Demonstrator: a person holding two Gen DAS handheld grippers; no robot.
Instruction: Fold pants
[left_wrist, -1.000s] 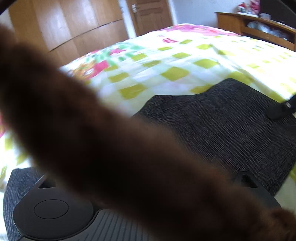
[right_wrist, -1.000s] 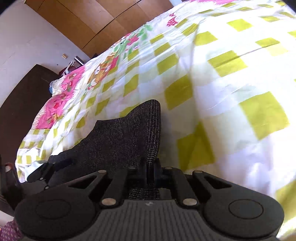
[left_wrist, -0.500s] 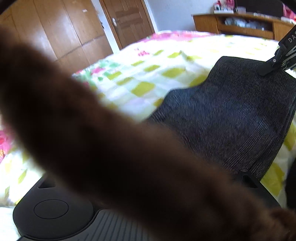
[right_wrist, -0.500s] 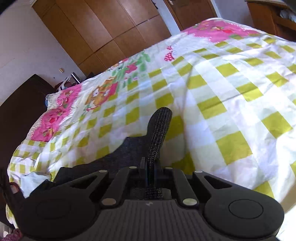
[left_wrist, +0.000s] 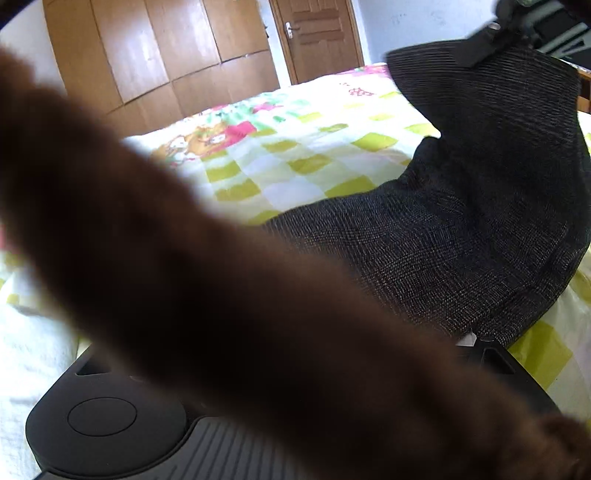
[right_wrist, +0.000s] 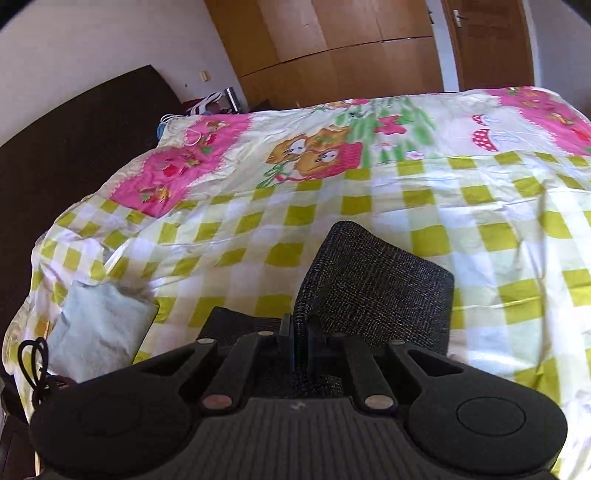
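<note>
- Wooden wardrobe doors (right_wrist: 332, 40) and a brown door (left_wrist: 317, 37) stood behind a bed (right_wrist: 498, 206) covered in a sheet of yellow-green and white checks, with pink cartoon panels toward the far edge.
- Dark pants (left_wrist: 461, 229) of a coarse charcoal weave with fine pale flecks lay on the checked sheet near the bed's front edge; one end was raised off the sheet while the rest lay flat.
- The right gripper (right_wrist: 301, 332) was clamped on that raised end, its jaws nearly together with the cloth pinched between them; beyond the fingertips the fabric stood up in a stiff, curved flap.
- From the left wrist view, the lifted fabric rose toward the upper right, where the right gripper's black fingers met its top edge.
- The left gripper (left_wrist: 280, 354) was mostly hidden behind a blurred brown furry shape (left_wrist: 184, 277) across the lens; its jaws stood wide apart, and the pants' near edge lay just beside the one visible fingertip, with no grip visible.
- A pale folded cloth (right_wrist: 99, 328) sat at the bed's left corner.
</note>
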